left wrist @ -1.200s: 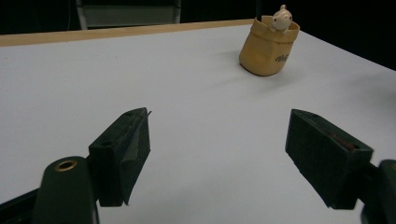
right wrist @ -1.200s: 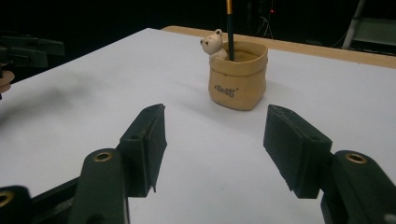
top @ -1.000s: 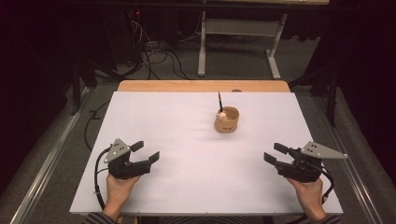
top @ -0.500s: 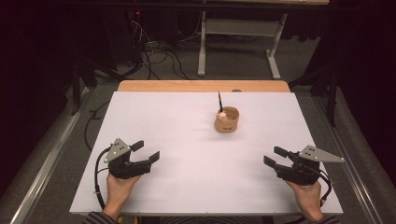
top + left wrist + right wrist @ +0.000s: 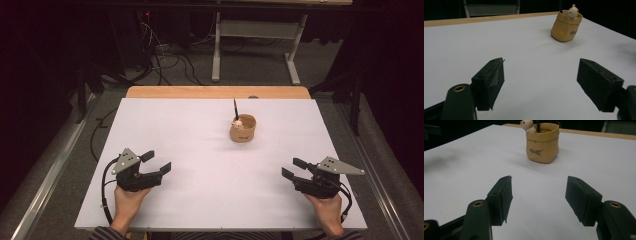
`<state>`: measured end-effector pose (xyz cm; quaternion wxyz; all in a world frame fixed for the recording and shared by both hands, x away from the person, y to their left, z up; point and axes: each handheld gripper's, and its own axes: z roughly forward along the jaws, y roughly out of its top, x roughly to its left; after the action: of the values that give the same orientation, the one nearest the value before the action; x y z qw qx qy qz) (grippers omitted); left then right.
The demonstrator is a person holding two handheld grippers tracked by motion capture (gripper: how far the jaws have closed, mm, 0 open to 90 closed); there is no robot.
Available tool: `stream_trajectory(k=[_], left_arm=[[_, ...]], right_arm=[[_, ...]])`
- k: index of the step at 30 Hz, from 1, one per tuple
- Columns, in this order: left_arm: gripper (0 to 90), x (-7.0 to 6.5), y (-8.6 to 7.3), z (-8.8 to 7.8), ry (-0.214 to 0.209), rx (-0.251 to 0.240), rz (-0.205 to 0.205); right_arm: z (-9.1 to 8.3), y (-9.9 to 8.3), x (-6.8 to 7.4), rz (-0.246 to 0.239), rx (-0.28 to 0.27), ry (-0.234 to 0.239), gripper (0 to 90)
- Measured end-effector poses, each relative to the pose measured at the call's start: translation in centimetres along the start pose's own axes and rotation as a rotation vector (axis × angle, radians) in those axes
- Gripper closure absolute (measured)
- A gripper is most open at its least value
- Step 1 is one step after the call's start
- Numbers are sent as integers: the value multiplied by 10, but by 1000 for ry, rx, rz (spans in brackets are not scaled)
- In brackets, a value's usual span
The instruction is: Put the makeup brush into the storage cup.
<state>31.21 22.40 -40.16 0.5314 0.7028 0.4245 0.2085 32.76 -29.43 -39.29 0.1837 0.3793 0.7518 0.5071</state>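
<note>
A tan cup shaped like a small sack (image 5: 243, 128) stands upright on the white table top (image 5: 190, 130), right of centre toward the far side. A small cream bear figure (image 5: 238, 122) peeks over its rim and a dark pen (image 5: 235, 107) sticks up out of it. The same cup (image 5: 566, 26) shows far ahead in the left gripper view and closer (image 5: 543, 143) in the right gripper view. My left gripper (image 5: 156, 161) rests at the near left, open and empty. My right gripper (image 5: 294, 168) rests at the near right, open and empty. Both point toward the cup, well short of it.
A wooden strip (image 5: 218, 92) runs along the table's far edge. Beyond it stand a metal desk frame (image 5: 254, 45) and loose cables (image 5: 165, 55) on the dark floor. A metal rail (image 5: 47, 175) runs along the left of the table.
The right hand has slid slightly toward the near edge of the table. The left hand and the cup have not moved.
</note>
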Motion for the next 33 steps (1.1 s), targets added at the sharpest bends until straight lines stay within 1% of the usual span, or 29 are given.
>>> stream_trajectory(k=[3, 6, 10, 15, 18, 23, 33], left_arm=[[225, 0, 0, 0, 0, 0, 1], [225, 0, 0, 0, -1, 0, 1], [225, 0, 0, -1, -1, -3, -1], [225, 0, 0, -1, -1, -3, 1], [225, 0, 0, -1, -2, -4, 0], [225, 1, 0, -1, -3, -6, -4], [226, 1, 0, -2, -2, -8, -6]], right_arm=[[1, -1, -1, -11, 2, -11, 403], [3, -3, -2, -2, 14, -15, 398], [5, -4, -2, -12, 21, -19, 394], [7, -6, -3, -9, 31, -27, 384], [8, -7, -3, -18, 29, -30, 381], [8, -8, -3, -8, 31, -34, 373], [7, -9, -3, -14, 18, -38, 361]])
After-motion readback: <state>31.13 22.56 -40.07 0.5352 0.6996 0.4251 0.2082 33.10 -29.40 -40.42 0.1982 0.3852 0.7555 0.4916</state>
